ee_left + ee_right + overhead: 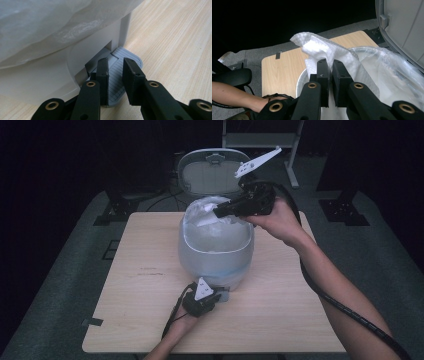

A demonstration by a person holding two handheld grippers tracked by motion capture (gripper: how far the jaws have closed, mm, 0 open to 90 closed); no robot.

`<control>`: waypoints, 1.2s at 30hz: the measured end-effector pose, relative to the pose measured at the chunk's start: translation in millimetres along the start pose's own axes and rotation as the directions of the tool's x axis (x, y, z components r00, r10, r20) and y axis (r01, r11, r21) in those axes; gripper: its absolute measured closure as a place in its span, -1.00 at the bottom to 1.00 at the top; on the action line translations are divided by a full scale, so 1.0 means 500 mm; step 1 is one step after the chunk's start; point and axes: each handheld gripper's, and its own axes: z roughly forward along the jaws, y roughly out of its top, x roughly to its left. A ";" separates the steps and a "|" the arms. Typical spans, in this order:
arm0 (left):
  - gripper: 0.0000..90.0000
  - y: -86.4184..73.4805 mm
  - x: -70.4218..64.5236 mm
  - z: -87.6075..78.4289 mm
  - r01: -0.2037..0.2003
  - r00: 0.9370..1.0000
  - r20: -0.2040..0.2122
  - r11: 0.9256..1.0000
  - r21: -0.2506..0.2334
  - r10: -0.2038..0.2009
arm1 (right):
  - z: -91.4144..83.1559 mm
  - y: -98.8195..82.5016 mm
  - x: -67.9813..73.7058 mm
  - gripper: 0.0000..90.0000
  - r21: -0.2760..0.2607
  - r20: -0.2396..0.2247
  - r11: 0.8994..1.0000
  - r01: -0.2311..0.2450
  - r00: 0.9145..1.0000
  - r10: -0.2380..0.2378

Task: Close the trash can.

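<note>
Right gripper (330, 67): jaws pinched nearly together on a fold of white bubble wrap (322, 48), held over the rim of the one lined bin (215, 252); its raised lid (212, 170) stands just behind. Left gripper (115, 72): jaws close together, nothing between, pressed on the single grey pedal (125, 65) at the bin's base. Bare table (135, 290) lies open on both sides.
</note>
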 end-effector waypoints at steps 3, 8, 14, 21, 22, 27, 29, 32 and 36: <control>0.67 0.000 0.000 0.000 0.000 1.000 0.000 1.000 0.000 0.000 | 0.008 -0.003 -0.005 0.87 0.007 0.000 1.000 -0.008 1.000 0.008; 0.67 0.000 0.000 0.000 0.001 1.000 0.001 1.000 0.000 -0.001 | 0.022 -0.010 -0.015 0.87 0.018 0.004 1.000 -0.013 1.000 0.013; 0.67 0.000 0.000 0.000 0.001 1.000 0.001 1.000 0.000 -0.001 | 0.039 -0.018 -0.025 0.87 0.029 0.002 0.999 -0.029 1.000 0.029; 0.67 0.000 0.002 0.000 0.001 1.000 0.003 1.000 0.000 -0.001 | 0.063 -0.028 -0.035 0.70 0.056 0.027 0.997 -0.048 0.999 0.046; 0.67 0.000 0.002 0.000 0.001 1.000 0.004 1.000 0.000 -0.001 | 0.067 -0.031 -0.035 0.67 0.063 0.028 0.997 -0.053 0.998 0.052; 0.67 0.000 0.002 0.000 0.002 1.000 0.004 1.000 -0.002 -0.002 | 0.072 -0.040 -0.040 0.57 0.064 0.027 0.996 -0.069 0.997 0.068; 0.67 0.000 0.002 0.000 0.001 1.000 0.005 1.000 0.000 -0.001 | 0.069 -0.044 -0.040 0.55 0.057 0.028 0.996 -0.069 0.997 0.068; 0.67 0.000 0.002 0.000 0.001 1.000 0.004 1.000 0.000 -0.001 | 0.063 -0.049 -0.041 0.52 0.059 0.028 0.995 -0.078 0.997 0.076; 0.67 0.000 0.001 0.000 -0.001 1.000 0.002 1.000 0.002 0.001 | 0.058 -0.054 -0.043 0.48 0.047 0.032 0.995 -0.087 0.996 0.086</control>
